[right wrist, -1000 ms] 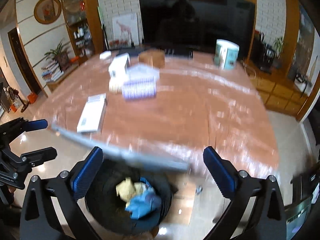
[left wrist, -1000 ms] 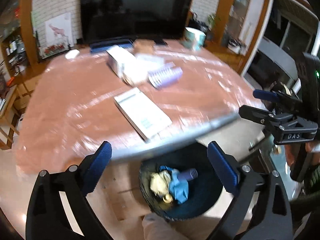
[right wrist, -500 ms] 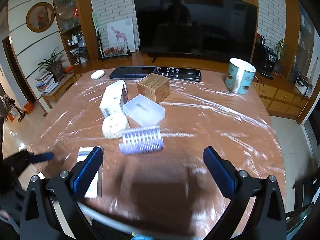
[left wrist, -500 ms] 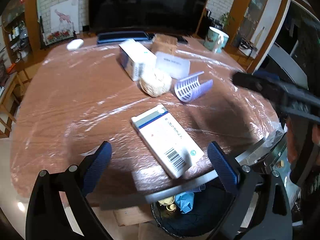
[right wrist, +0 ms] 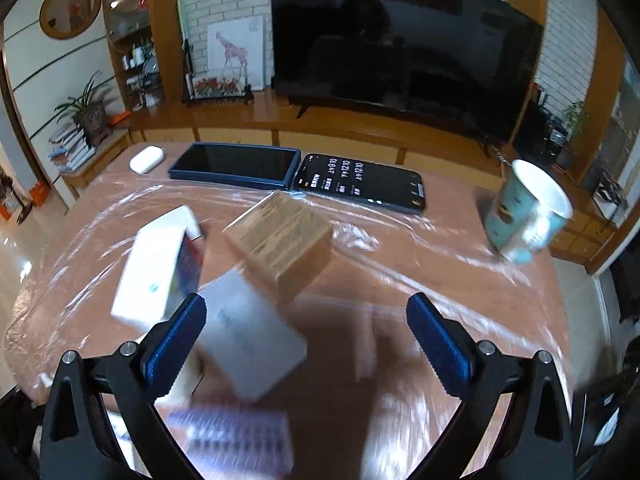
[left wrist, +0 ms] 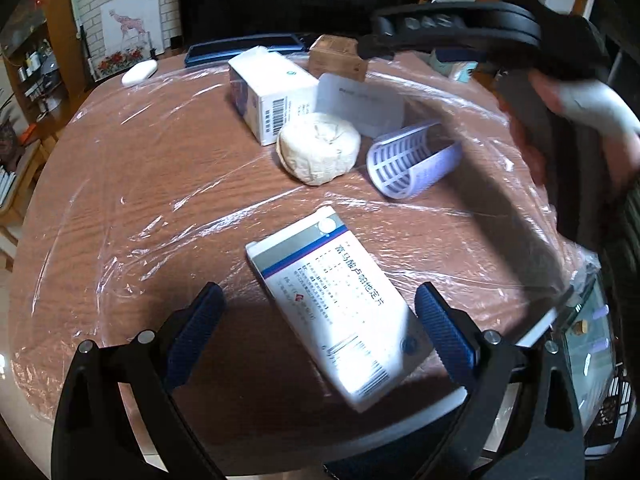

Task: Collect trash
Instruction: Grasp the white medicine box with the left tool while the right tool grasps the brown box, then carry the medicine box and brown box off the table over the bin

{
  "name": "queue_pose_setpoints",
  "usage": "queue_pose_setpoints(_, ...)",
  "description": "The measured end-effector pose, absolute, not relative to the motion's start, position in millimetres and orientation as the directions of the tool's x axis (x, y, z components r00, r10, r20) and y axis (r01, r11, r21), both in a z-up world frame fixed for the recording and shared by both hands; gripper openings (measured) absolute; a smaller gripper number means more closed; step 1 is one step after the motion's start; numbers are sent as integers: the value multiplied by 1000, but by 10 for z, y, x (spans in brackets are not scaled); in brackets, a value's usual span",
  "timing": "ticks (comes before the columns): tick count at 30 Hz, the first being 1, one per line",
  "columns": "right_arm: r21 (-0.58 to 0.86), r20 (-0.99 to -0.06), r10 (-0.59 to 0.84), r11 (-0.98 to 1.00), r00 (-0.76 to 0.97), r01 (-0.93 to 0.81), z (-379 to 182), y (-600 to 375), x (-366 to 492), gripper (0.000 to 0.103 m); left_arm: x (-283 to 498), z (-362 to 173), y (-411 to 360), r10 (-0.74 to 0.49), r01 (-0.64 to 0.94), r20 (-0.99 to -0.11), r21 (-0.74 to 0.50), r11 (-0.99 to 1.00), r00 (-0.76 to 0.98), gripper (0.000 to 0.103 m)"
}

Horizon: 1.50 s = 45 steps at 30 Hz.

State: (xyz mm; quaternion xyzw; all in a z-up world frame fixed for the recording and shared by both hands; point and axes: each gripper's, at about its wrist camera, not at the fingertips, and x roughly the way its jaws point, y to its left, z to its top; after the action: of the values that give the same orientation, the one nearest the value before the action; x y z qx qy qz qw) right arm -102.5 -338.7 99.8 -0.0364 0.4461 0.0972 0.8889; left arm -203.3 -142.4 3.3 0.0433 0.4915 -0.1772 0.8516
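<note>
Two grippers are yours here, and both stand wide open with nothing between their blue pads. Your left gripper (left wrist: pixel 316 324) hangs over the near edge of the round wooden table (left wrist: pixel 132 184), which is wrapped in clear plastic film (left wrist: pixel 120 216); a flat white medicine box (left wrist: pixel 332 312) lies on the table between its fingers, slanting from the far left to the near right, with no pad touching it. Farther in sit a round cream-coloured lump wrapped in paper (left wrist: pixel 318 148), a lilac slotted plastic tube (left wrist: pixel 412 160) lying on its side just to the right of it, a bigger white carton (left wrist: pixel 272 92) touching the lump on the far side, a flat translucent lid or tray (left wrist: pixel 360 104) and a brown cardboard box (left wrist: pixel 338 58). Your right gripper (right wrist: pixel 306 340) hovers above the middle of the table, over the blurred translucent tray (right wrist: pixel 248 336), with the brown box (right wrist: pixel 280 244) just beyond and the white carton (right wrist: pixel 154 268) to the left. At the far edge you have a tablet (right wrist: pixel 236 164), a lit phone (right wrist: pixel 360 184) and a small white case (right wrist: pixel 146 159); a blue-and-white mug (right wrist: pixel 524 212) stands far right. Seen from the left wrist, your right hand (left wrist: pixel 572 120) and its tool reach in from the right.
</note>
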Motion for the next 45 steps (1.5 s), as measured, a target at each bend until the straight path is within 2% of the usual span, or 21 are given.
queue_pose_setpoints(4,16,-820,168,962,547,-271,852,-3323,-679,99,-2025,15,-1436,-229,331,-854,-71,941,467,97)
queue_pose_setpoints(6,29,-830,184,957,526,-290,795,-3307,-549,94,-2024,19,-1419,-222,321,-852,-67,945,474,94)
queue_pose_setpoints(8,64,-839,218,950,499,-307,743,-3306,-448,88,-2029,30,-1397,-206,312,-851,-52,949,484,84)
queue_pose_setpoints(10,77,-848,233,943,476,-323,690,-3287,-367,81,-2018,41,-1354,-186,303,-851,-33,952,492,68)
queue_pose_setpoints(11,80,-851,240,939,467,-335,669,-3275,-340,76,-2005,47,-1326,-179,299,-851,-27,954,494,64)
queue_pose_setpoints(12,82,-853,244,936,461,-343,656,-3273,-355,69,-1986,53,-1307,-175,296,-851,-25,955,495,55)
queue_pose_setpoints(13,83,-856,246,934,456,-348,643,-3268,-349,66,-1970,60,-1272,-175,291,-852,-28,956,494,53)
queue_pose_setpoints(14,87,-855,251,932,454,-352,635,-3270,-351,60,-1957,63,-1248,-182,287,-851,-39,957,493,53)
queue_pose_setpoints(19,134,-827,289,935,483,-330,734,-3385,-456,58,-1833,76,-1115,-202,251,-840,-82,965,503,52)
queue_pose_setpoints(34,234,-763,336,940,552,-248,1073,-3690,-1025,58,-1734,217,-1031,-261,280,-800,-122,952,541,52)
queue_pose_setpoints(45,278,-722,343,939,601,-202,1347,-3733,-2010,58,-1874,288,-954,-314,349,-780,-131,928,542,52)
